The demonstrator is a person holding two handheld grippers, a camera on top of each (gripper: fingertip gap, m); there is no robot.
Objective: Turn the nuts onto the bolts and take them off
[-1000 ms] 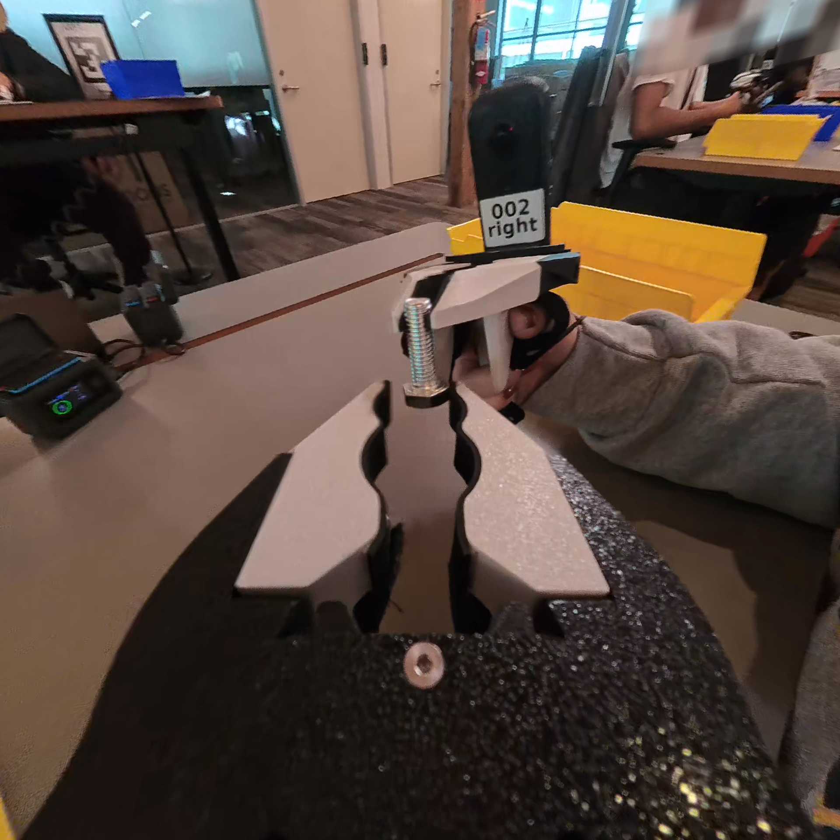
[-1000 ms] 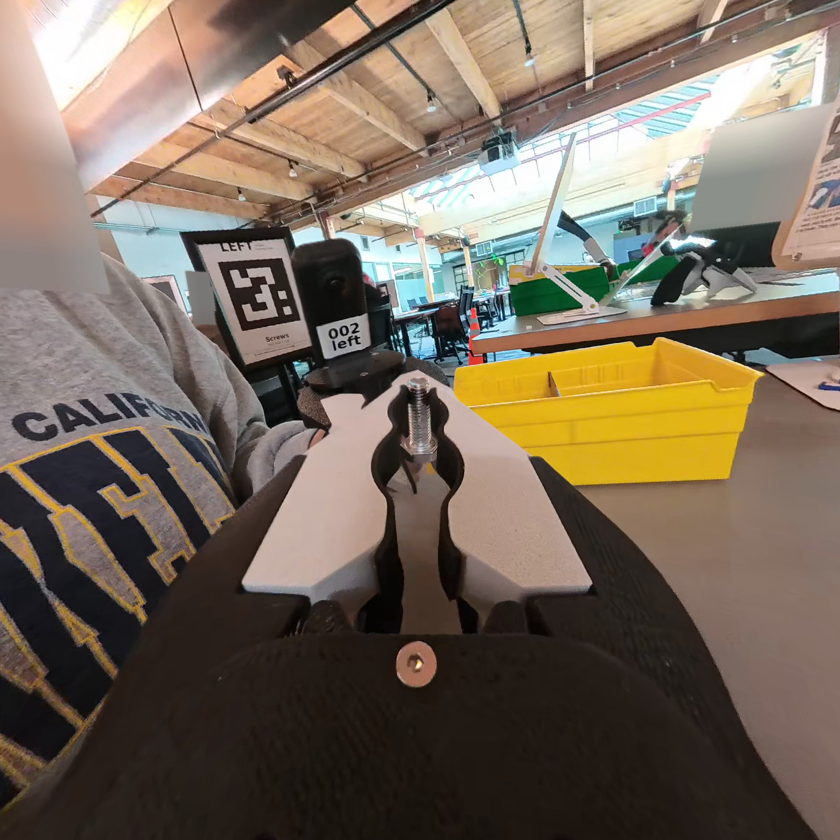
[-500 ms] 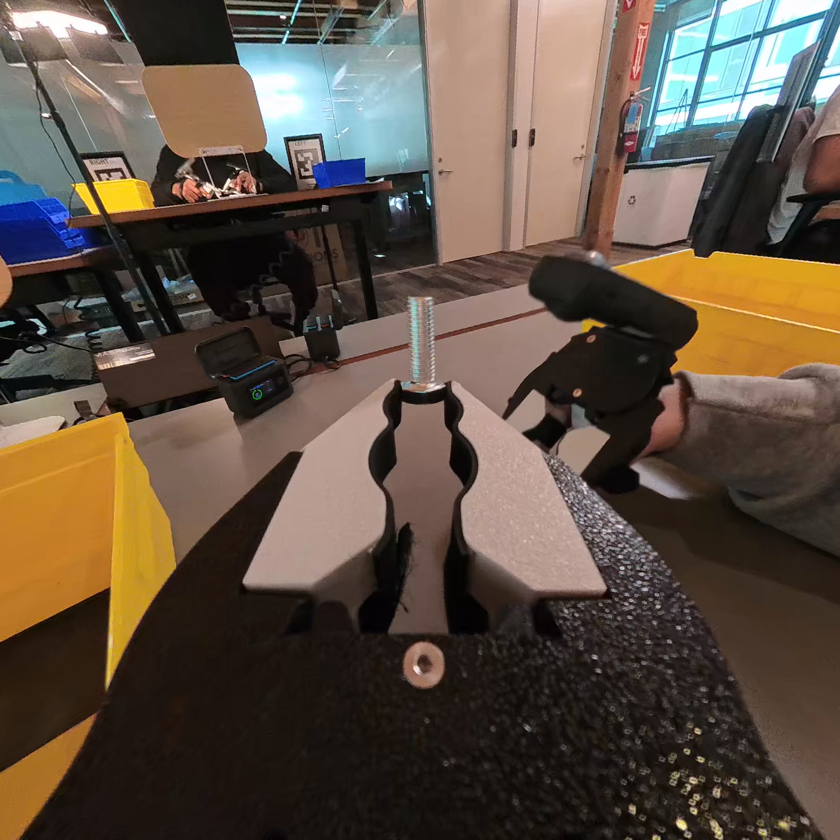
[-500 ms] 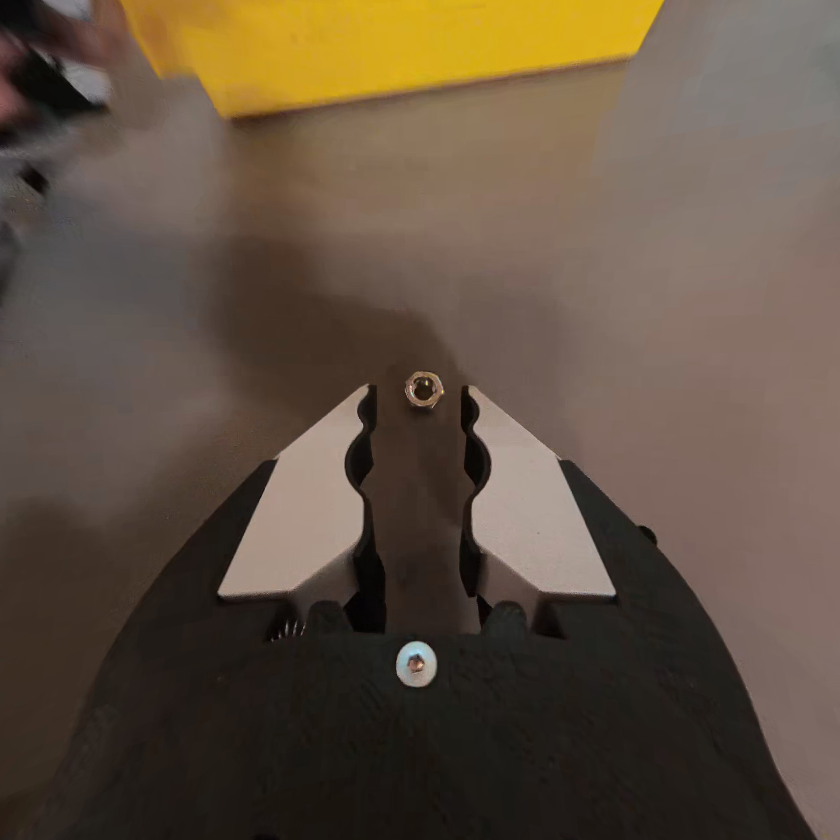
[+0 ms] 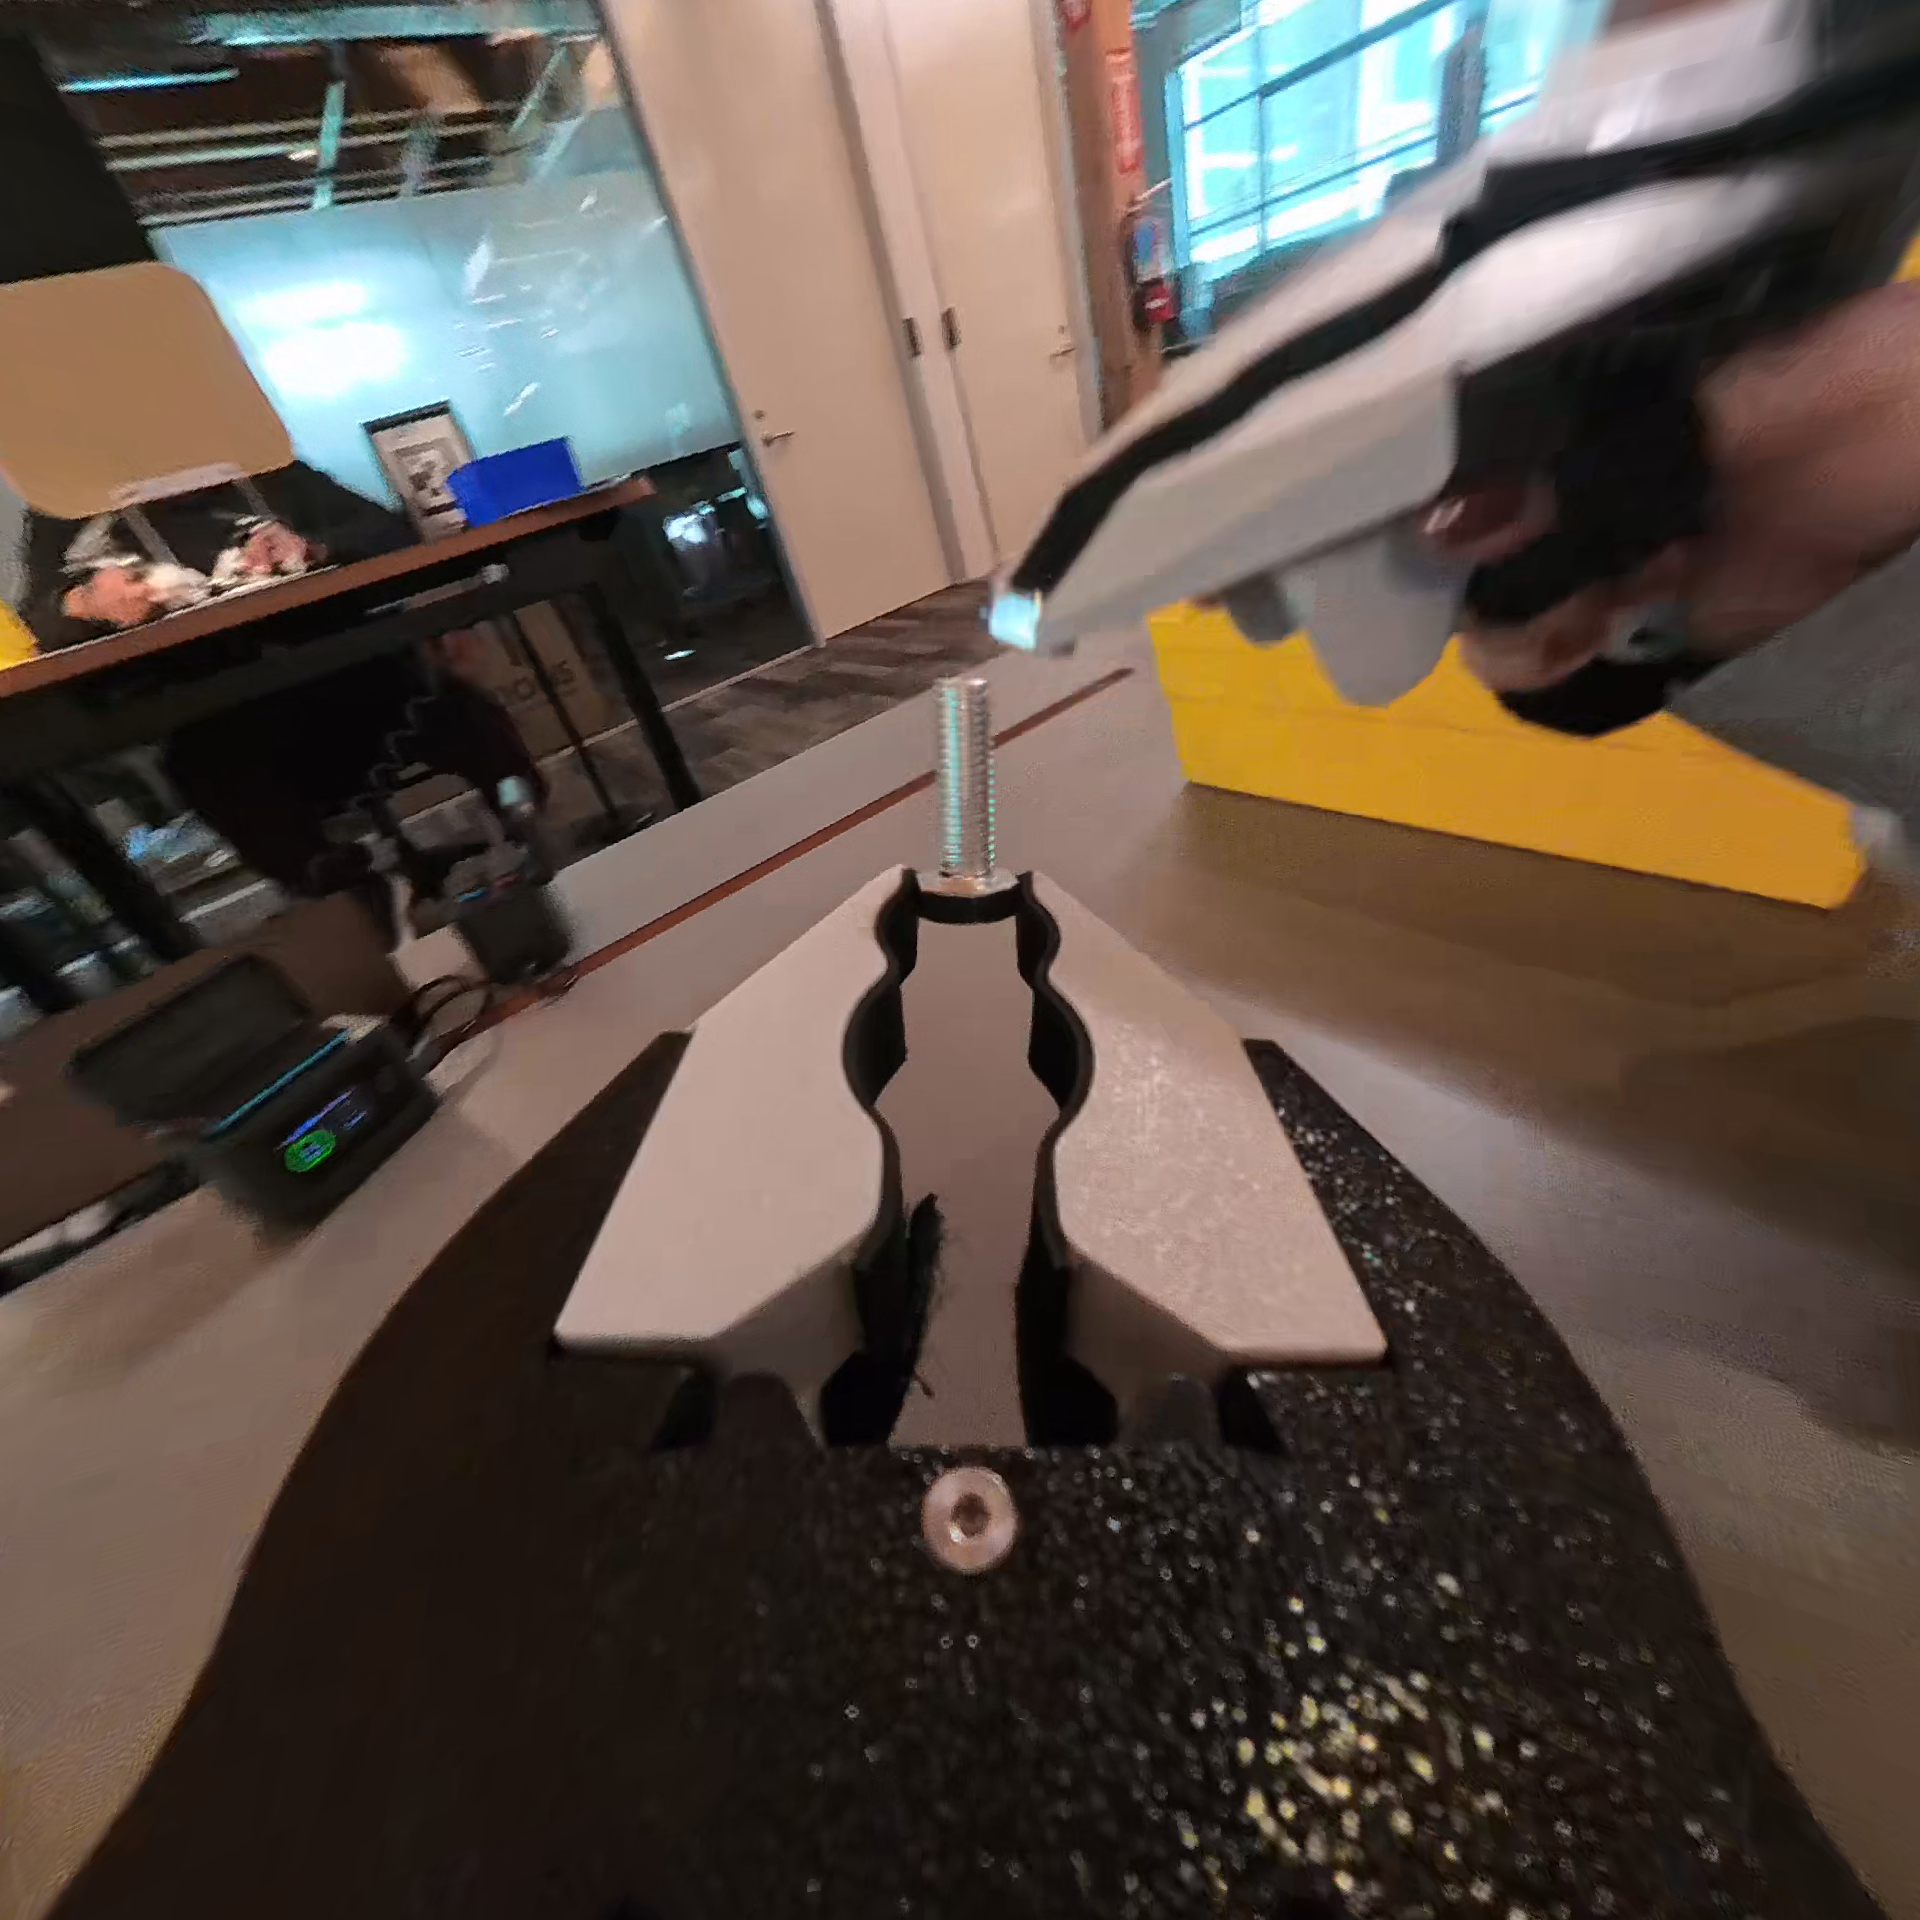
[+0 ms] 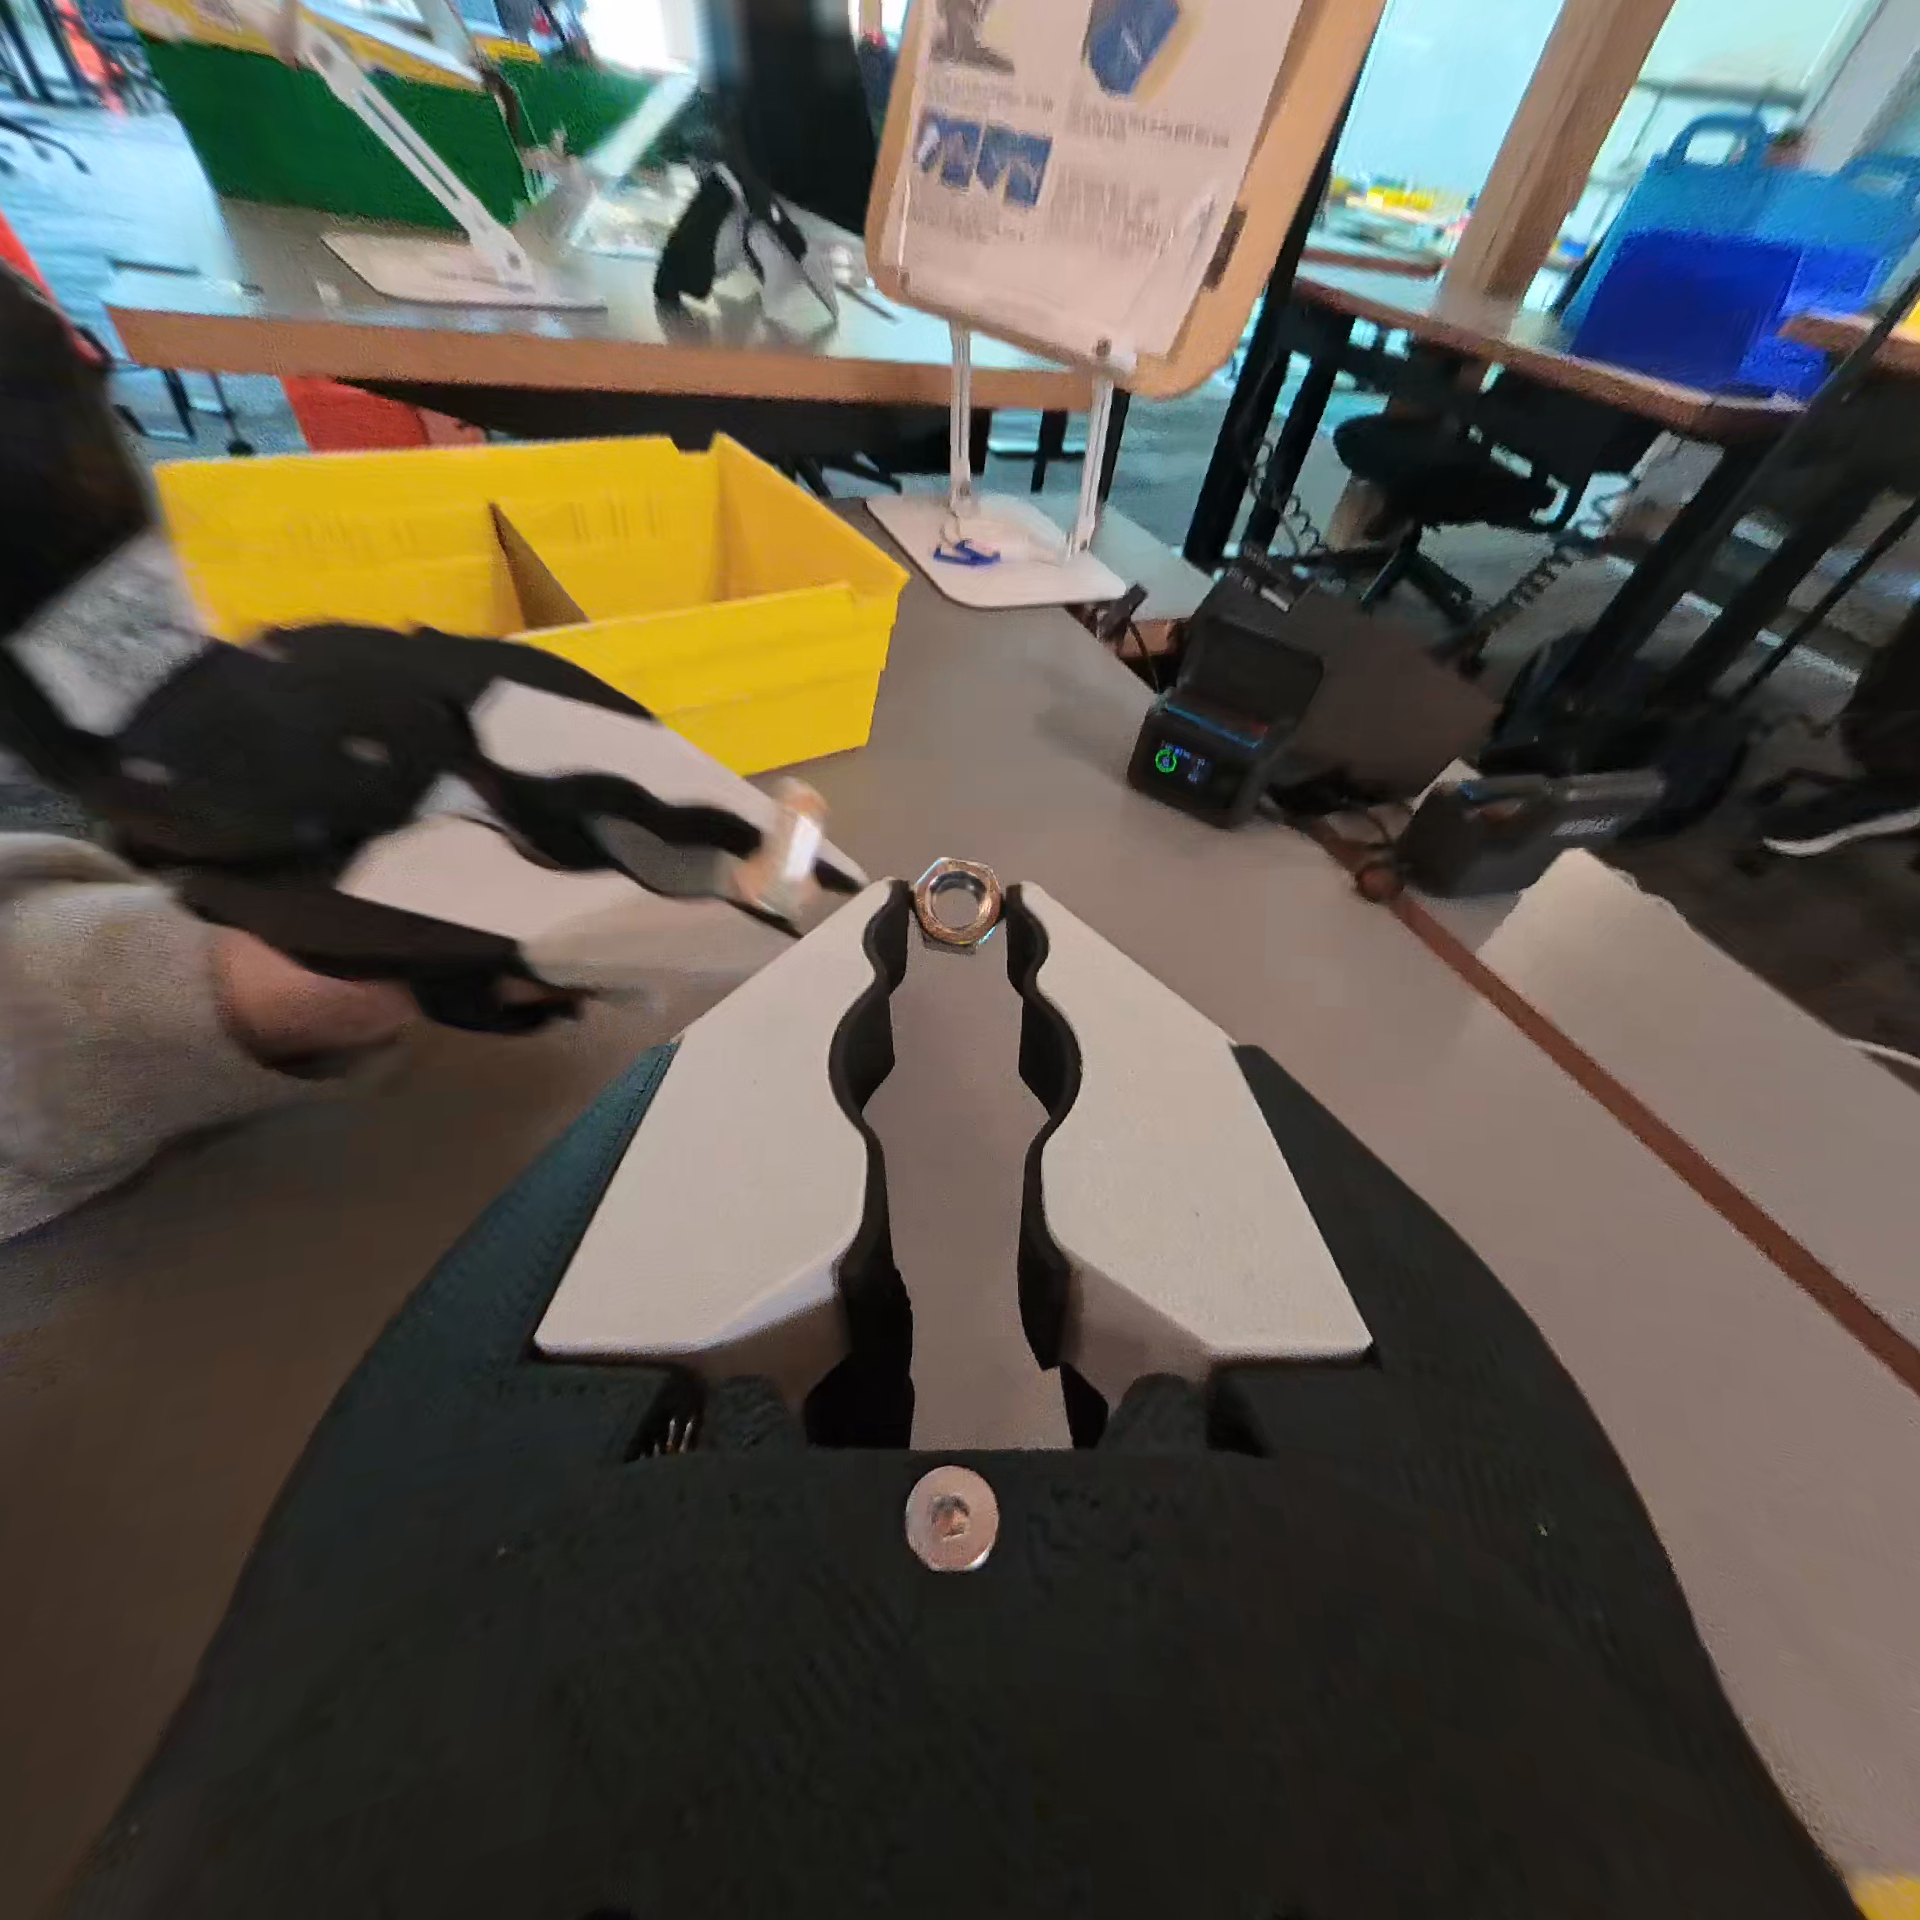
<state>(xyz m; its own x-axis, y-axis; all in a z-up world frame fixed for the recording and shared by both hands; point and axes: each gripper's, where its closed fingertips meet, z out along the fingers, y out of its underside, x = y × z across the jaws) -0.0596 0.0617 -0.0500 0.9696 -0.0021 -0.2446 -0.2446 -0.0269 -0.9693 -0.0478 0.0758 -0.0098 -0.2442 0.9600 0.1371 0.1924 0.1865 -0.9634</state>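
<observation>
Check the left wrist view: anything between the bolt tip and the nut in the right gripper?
Nothing. In the left wrist view a bare gap separates the bolt from the nut held above it by the right gripper.

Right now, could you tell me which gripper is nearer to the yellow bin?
Right. The right gripper, holding the nut, hangs in front of the yellow bin; the left gripper, holding the bolt, sits farther back.

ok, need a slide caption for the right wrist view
Right gripper pinches a hex nut at its fingertips above the grey table, with the left gripper and yellow bin beyond.
</observation>
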